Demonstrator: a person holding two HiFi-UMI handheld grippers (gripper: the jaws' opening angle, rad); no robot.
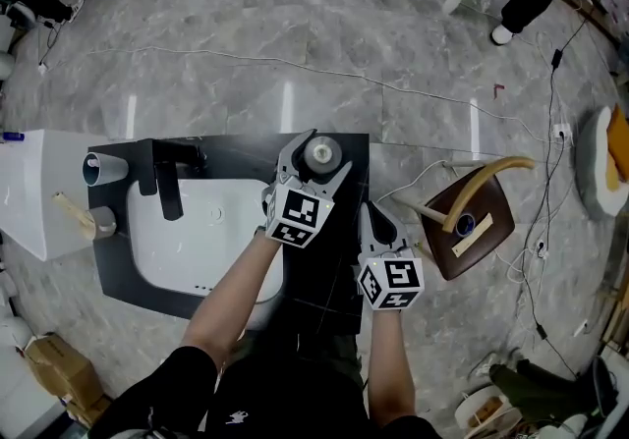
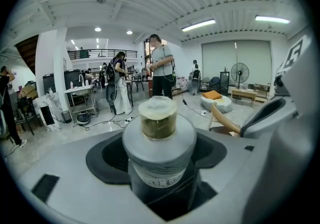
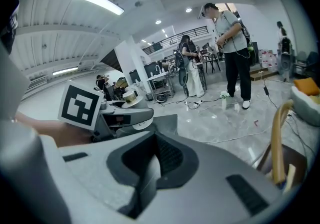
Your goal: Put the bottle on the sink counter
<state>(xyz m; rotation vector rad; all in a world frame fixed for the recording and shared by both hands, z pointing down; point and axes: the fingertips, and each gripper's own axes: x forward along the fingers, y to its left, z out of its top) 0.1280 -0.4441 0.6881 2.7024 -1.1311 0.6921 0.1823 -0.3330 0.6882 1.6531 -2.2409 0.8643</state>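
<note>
Left gripper (image 1: 316,160) fingers hold bottle (image 2: 159,140), frame centre, at black table (image 1: 236,154) upper right, beside sink (image 1: 197,241). Right gripper (image 1: 372,213) fingers together, empty.

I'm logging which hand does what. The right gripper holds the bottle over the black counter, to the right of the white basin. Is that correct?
No: the left gripper holds the bottle; the left gripper view shows it clamped between those jaws. The right gripper is shut on nothing. The rest stands: over the black counter, right of the white basin.
</note>
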